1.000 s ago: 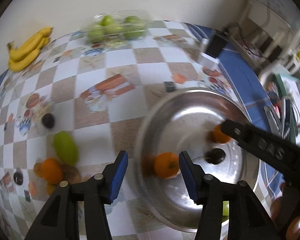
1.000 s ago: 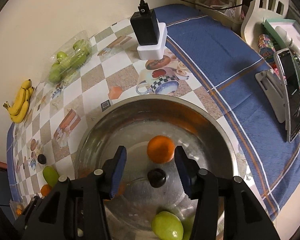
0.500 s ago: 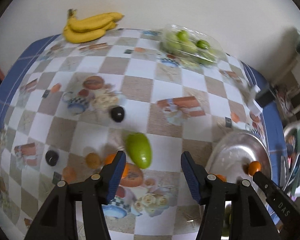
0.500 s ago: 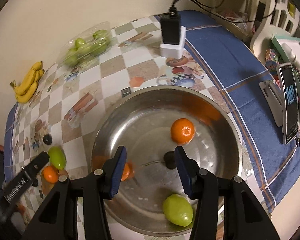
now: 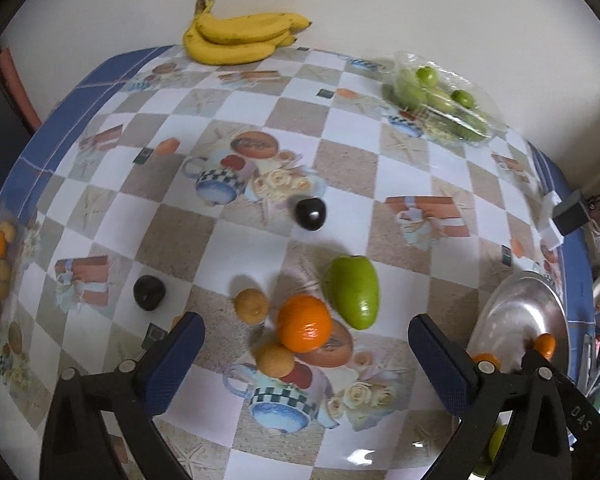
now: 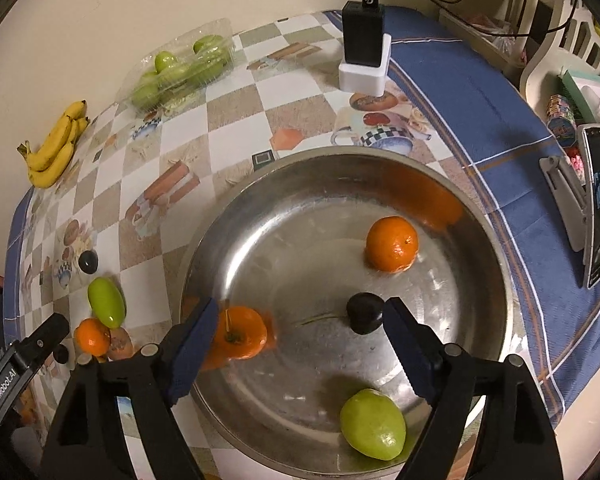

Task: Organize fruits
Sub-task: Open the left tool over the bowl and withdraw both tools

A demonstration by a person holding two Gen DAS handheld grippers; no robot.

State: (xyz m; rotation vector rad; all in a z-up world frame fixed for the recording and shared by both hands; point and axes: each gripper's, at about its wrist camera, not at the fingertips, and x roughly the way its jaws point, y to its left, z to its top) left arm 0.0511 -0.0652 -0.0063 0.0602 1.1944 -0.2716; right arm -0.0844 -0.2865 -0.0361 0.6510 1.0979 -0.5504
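the left claw (image 5: 306, 354) was opening, empty — the orange (image 5: 303, 323) lay just ahead between its jaws; the right claw (image 6: 298, 348), also opening, hung over the bowl (image 6: 496, 248).

The left gripper (image 5: 306, 356) is pointing steeply downward, its jaws opening wide with nothing pressed between the blue pads (they are standing well apart). The right gripper (image 6: 296, 346) is pointing steeply downward too, its jaws also opening, gripping nothing. In the right wrist view, the left gripper's black finger is showing at the lower left.
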